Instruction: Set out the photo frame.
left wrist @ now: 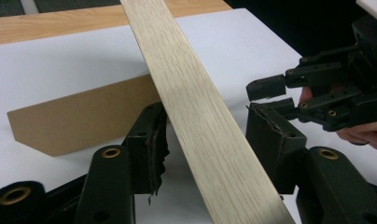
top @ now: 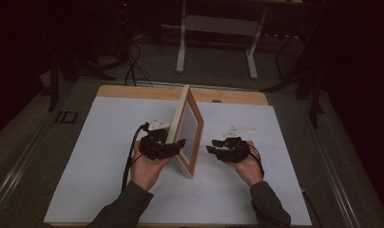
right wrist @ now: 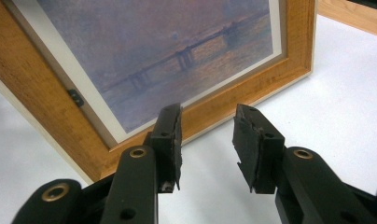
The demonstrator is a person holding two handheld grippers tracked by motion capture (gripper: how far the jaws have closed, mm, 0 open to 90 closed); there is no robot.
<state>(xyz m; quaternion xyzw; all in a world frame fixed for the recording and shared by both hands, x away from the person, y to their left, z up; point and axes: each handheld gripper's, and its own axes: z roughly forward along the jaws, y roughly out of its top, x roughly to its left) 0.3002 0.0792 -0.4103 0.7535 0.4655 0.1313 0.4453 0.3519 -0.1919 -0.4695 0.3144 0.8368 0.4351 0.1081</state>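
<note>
Both forearms enter from the near edge of the table point(top: 109, 90), which is covered by a white sheet point(top: 95, 166). The left hand point(top: 145, 168) lies palm up under the left gripper point(top: 177, 145), which reaches to the near edge of the picture frame point(top: 187, 130). The right hand point(top: 244, 166) holds the right gripper point(top: 214, 148) just beside the frame's front face, jaws pointing at it.

The picture frame stands upright near the middle of the sheet, edge-on to the person and tilted slightly. In the left gripper view its pale wooden edge point(left wrist: 200, 121) runs diagonally between the two jaws of the left gripper point(left wrist: 205, 140). The jaws are spread on either side of the edge: the left pad is close against the wood, while a gap remains at the right pad, so no grip is made. A brown cardboard stand point(left wrist: 79, 119) (the frame's back support) lies against the sheet behind it.

In the right gripper view the jaws of the right gripper point(right wrist: 206, 140) are apart and hold nothing, short of the frame's lower rail point(right wrist: 233, 93).

The print point(right wrist: 177, 46) is cropped at the top. A small dark clip point(right wrist: 76, 97) on the frame's inner border is too small to identify. The room beyond the table is dark.
</note>
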